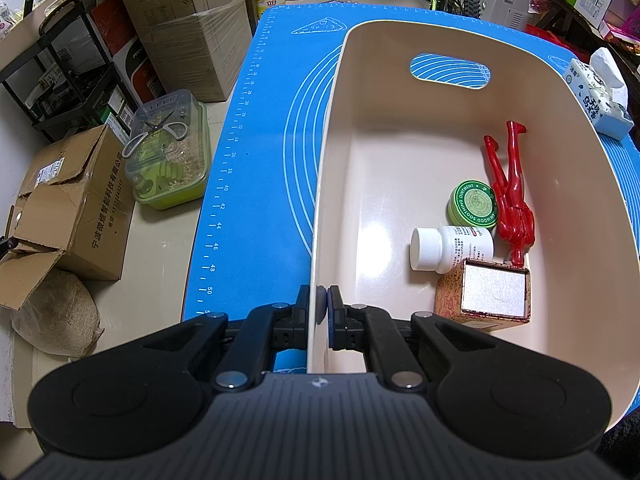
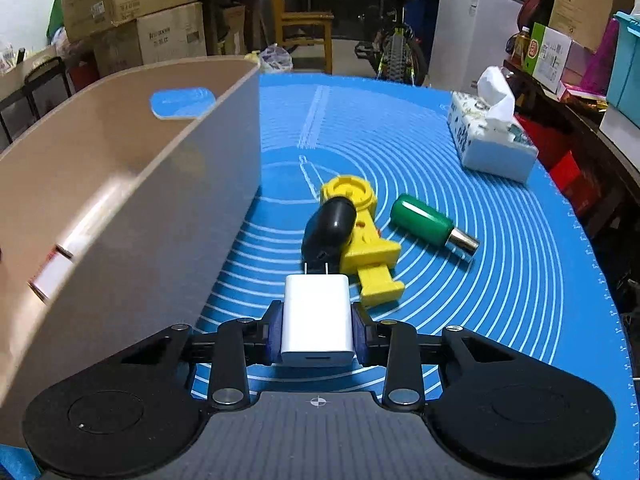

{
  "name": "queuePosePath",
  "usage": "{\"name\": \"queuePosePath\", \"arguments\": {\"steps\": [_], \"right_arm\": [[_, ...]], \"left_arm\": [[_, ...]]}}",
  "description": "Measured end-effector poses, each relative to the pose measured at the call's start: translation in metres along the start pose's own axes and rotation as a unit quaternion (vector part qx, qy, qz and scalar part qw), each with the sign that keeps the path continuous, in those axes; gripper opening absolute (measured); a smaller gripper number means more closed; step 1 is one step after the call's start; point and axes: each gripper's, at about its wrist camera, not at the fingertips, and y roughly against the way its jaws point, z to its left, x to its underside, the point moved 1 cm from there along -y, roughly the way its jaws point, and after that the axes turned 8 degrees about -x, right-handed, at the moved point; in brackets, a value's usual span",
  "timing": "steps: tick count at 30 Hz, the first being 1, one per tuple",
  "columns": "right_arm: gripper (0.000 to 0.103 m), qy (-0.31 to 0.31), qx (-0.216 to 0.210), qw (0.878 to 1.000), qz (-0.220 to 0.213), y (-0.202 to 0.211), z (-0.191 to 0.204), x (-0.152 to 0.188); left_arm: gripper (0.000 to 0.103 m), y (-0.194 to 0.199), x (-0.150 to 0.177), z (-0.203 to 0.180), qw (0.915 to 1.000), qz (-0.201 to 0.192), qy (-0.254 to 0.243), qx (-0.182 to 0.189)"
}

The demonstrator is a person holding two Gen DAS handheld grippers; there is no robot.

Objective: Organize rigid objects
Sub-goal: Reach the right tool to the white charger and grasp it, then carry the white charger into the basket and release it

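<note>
A cream plastic bin (image 1: 332,128) stands on the blue mat (image 1: 256,160). In it lie a red figurine (image 1: 512,196), a green ointment tin (image 1: 474,204), a white pill bottle (image 1: 448,248) and a patterned square box (image 1: 486,296). My left gripper (image 1: 325,312) is shut on the bin's left wall at the near end. My right gripper (image 2: 318,328) is shut on a white charger plug (image 2: 318,320), held just above the mat to the right of the bin (image 2: 132,208). Beyond it lie a black oval object (image 2: 330,224), a yellow plastic part (image 2: 366,248) and a green cylinder (image 2: 428,220).
A tissue pack (image 2: 490,136) sits at the mat's far right; it also shows in the left wrist view (image 1: 600,92). Left of the table on the floor are cardboard boxes (image 1: 68,208), a green lidded container (image 1: 170,156) and a sack (image 1: 56,316). A bicycle (image 2: 396,40) stands behind.
</note>
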Motion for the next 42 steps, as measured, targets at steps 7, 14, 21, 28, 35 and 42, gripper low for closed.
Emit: {"name": "queuePosePath", "arguments": {"steps": [7,14,21,28,35,42], "right_arm": [[0.043,-0.001,-0.001,0.999,-0.044,0.036,0.001,-0.02],[0.043,0.019,-0.018,0.996,-0.09,0.065,0.018,-0.052],[0.043,0.062,-0.052,0.991,-0.104,0.06,0.061,-0.076],[0.043,0.095,-0.075,0.988,-0.096,0.039,0.107,-0.094],[0.043,0.112,-0.078,0.99,-0.017,-0.003,0.134,-0.099],[0.043,0.118,-0.066,0.989,0.065,-0.039,0.139,-0.088]], "left_arm": [[0.009,0.0,0.0,0.0,1.0,0.0,0.0,0.0],[0.009,0.0,0.0,0.0,1.0,0.0,0.0,0.0],[0.009,0.0,0.0,0.0,1.0,0.0,0.0,0.0],[0.009,0.0,0.0,0.0,1.0,0.0,0.0,0.0],[0.009,0.0,0.001,-0.001,1.0,0.0,-0.001,-0.001],[0.009,0.0,0.001,-0.002,1.0,0.001,0.0,0.0]]}}
